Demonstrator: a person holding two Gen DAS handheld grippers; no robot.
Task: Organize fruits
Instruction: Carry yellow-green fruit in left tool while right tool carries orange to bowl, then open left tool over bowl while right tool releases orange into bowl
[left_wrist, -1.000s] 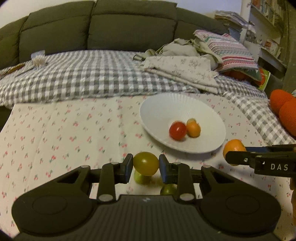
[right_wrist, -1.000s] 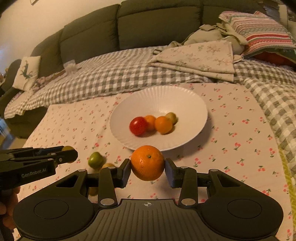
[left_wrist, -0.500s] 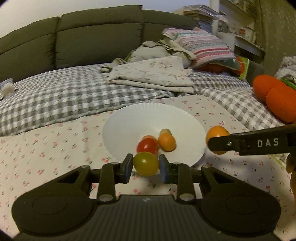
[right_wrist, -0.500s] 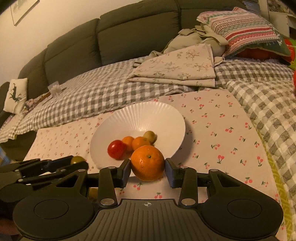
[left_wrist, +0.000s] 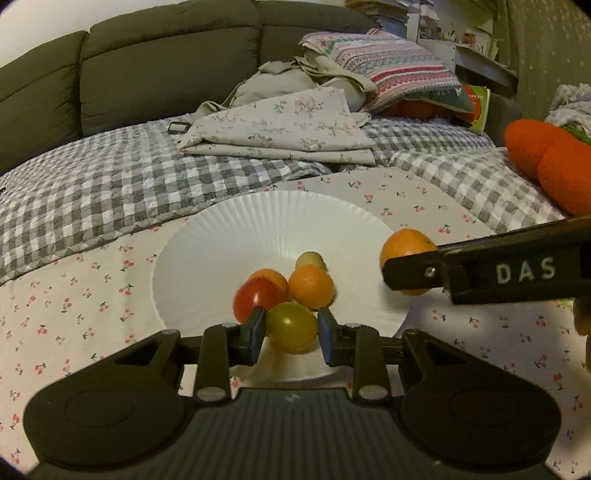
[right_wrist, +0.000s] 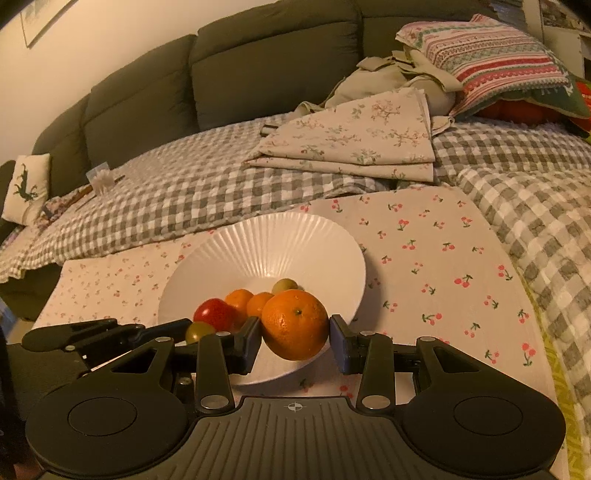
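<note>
Left wrist view: the left hand-held gripper (left_wrist: 291, 328) is nearly closed, its pads pressing both sides of a small yellow-green tomato (left_wrist: 291, 326), smooth and glossy, held over the 6 o'clock edge of the white ribbed bowl (left_wrist: 229, 236). In the bowl's hollow lie a red tomato (left_wrist: 255, 299), two small orange fruits (left_wrist: 312, 286) touching it, and a little pale green fruit (left_wrist: 310, 259) behind them at 12 o'clock. At 3 o'clock, the right hand-held gripper (left_wrist: 406, 269) reaches in from the side, marked "DAS", clamped on an orange (left_wrist: 404, 243) just beside the bowl's rim.

Right wrist view: the right hand-held gripper (right_wrist: 295, 332) is partly closed, both pads gripping the orange (right_wrist: 294, 324), round, pitted, with a small green stem scar facing the camera. It hangs over the bowl (right_wrist: 266, 243) at its 5 o'clock rim. The left hand-held gripper (right_wrist: 195, 330) comes in from 9 o'clock with the yellow-green tomato (right_wrist: 198, 331) at its tip, next to the red tomato (right_wrist: 214, 313). The bowl sits on a cherry-print cloth (right_wrist: 424, 258) spread over a grey checked blanket (right_wrist: 166, 199).
</note>
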